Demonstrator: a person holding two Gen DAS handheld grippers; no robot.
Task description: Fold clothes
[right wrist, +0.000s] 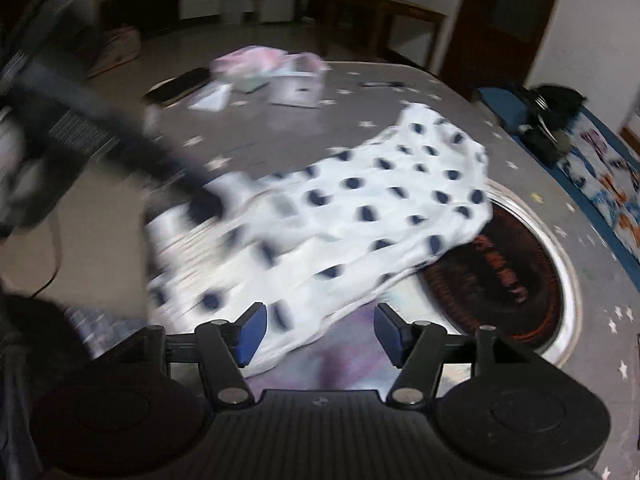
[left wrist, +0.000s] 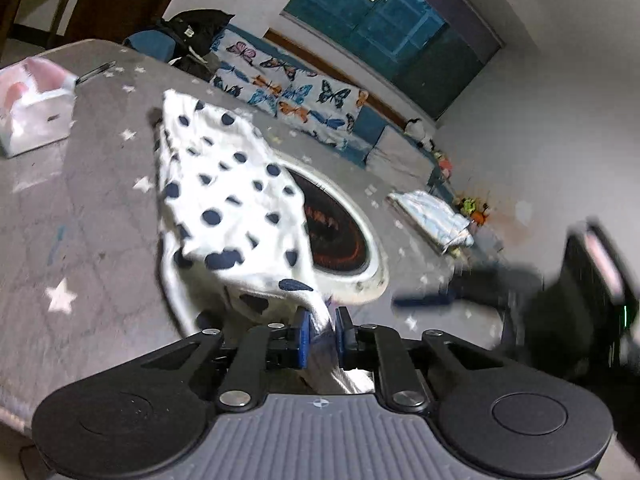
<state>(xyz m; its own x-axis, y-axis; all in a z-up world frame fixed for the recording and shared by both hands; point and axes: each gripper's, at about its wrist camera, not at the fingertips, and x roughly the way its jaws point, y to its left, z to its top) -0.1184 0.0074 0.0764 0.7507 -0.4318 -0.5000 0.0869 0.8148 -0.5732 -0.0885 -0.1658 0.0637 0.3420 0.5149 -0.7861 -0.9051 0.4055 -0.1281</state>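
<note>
A white garment with dark blue dots (left wrist: 236, 200) lies partly on the grey star-print table cover (left wrist: 80, 240), lifted at its near corner. My left gripper (left wrist: 323, 330) is shut on that corner, with cloth pinched between the blue pads. In the right wrist view the same garment (right wrist: 360, 216) spreads across the table, and the left gripper (right wrist: 196, 200) shows as a dark blur at its left edge. My right gripper (right wrist: 320, 332) stands open just above the garment's near hem, its pads not pressing on the cloth. It appears as a blurred dark shape (left wrist: 580, 280) at the right of the left wrist view.
A round metal-rimmed heater plate (right wrist: 568, 280) is set in the table, partly under the garment. A white box with pink cloth (left wrist: 36, 116), a folded light cloth (left wrist: 432, 216), a butterfly-print bench (left wrist: 288, 88) and a black bag (left wrist: 196, 36) stand beyond.
</note>
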